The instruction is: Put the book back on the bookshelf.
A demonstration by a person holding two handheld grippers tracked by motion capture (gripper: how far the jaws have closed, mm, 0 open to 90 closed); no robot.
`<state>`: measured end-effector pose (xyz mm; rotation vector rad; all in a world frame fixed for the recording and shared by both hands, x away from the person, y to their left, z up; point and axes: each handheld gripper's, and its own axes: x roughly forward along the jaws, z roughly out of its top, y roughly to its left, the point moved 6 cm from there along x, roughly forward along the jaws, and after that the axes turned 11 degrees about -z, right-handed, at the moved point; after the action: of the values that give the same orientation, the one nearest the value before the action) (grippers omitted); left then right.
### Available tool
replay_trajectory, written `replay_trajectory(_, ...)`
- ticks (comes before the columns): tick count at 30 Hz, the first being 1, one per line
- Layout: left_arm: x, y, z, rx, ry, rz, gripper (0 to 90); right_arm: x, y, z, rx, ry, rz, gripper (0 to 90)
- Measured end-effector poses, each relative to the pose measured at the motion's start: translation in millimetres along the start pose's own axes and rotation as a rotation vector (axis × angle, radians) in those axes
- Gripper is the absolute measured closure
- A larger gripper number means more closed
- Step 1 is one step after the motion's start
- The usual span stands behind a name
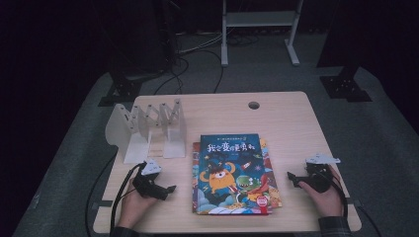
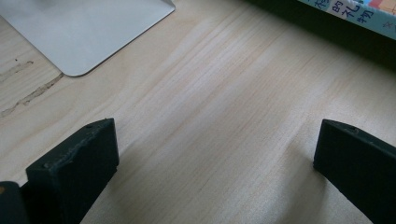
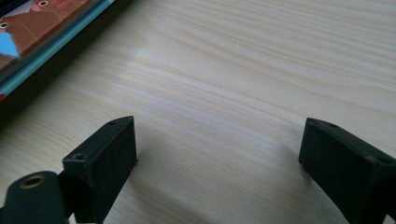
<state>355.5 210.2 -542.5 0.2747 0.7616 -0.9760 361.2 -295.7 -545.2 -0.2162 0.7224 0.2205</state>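
Right now both hands rest on the wooden desk [image 1: 291, 116], one on each side of a small stack of picture books [image 1: 232, 173]. The books lie flat near the middle of the desk, a little toward the person. The top one has a dark blue cover with a cartoon orange bear and a green crocodile, and the edges of the books under it stick out at the left and the right.

The left hand-held gripper [image 1: 170, 188] lies on the desk just left of the books and points toward them. In the left gripper view its jaws stand wide apart with only bare wood between them; they pinch nothing. A corner of the books shows at the top right of that view, well apart from the jaws, and the flat white foot of the rack shows at the top left.

The right hand-held gripper [image 1: 291, 177] lies on the desk at the right of the books and also points toward them. In the right gripper view its jaws are spread too, with bare wood between them, and the edge of the books runs along the top left.

Behind the left hand stands a white folding book rack [image 1: 148, 128], with no book in it, near the upper left corner of the books.
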Motion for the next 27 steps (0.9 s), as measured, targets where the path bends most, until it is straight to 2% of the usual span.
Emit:
replay_trajectory(5, 0.0, -0.4, -0.1, 0.006, 0.002, -0.004, 0.0, -0.1, -0.2, -0.1, 0.005, -0.001, -0.008, 10.4)
replay_trajectory(10, 0.0, -0.4, 0.0, 0.007, 0.003, -0.006, 0.0, -3.4, 1.3, 2.1, 0.013, -0.003, 0.006, 24.0)
replay_trajectory(13, 0.0, -0.5, 0.0, 0.008, 0.003, -0.006, 0.0, -6.9, 4.3, 8.9, 0.026, -0.003, 0.033, 24.1)
replay_trajectory(17, 0.0, -0.5, 0.0, 0.007, 0.003, -0.006, 0.0, -15.8, 15.5, 26.8, 0.019, -0.044, 0.065, 24.2)
replay_trajectory(20, 0.0, -0.5, 0.0, 0.008, 0.003, -0.006, 0.0, -18.4, 29.6, 43.1, -0.01, -0.073, 0.086, 24.2)
replay_trajectory(21, 0.0, -0.5, 0.0, 0.007, 0.003, -0.006, 0.0, -16.9, 38.2, 52.5, -0.022, -0.079, 0.108, 24.3)
replay_trajectory(23, 0.0, -0.5, 0.0, 0.007, 0.003, -0.006, 0.0, -15.9, 41.1, 55.9, -0.021, -0.082, 0.118, 24.3)
replay_trajectory(27, 0.0, -0.5, 0.0, 0.007, 0.003, -0.005, 0.0, -8.8, 57.6, 72.3, -0.047, -0.089, 0.151, 25.7)
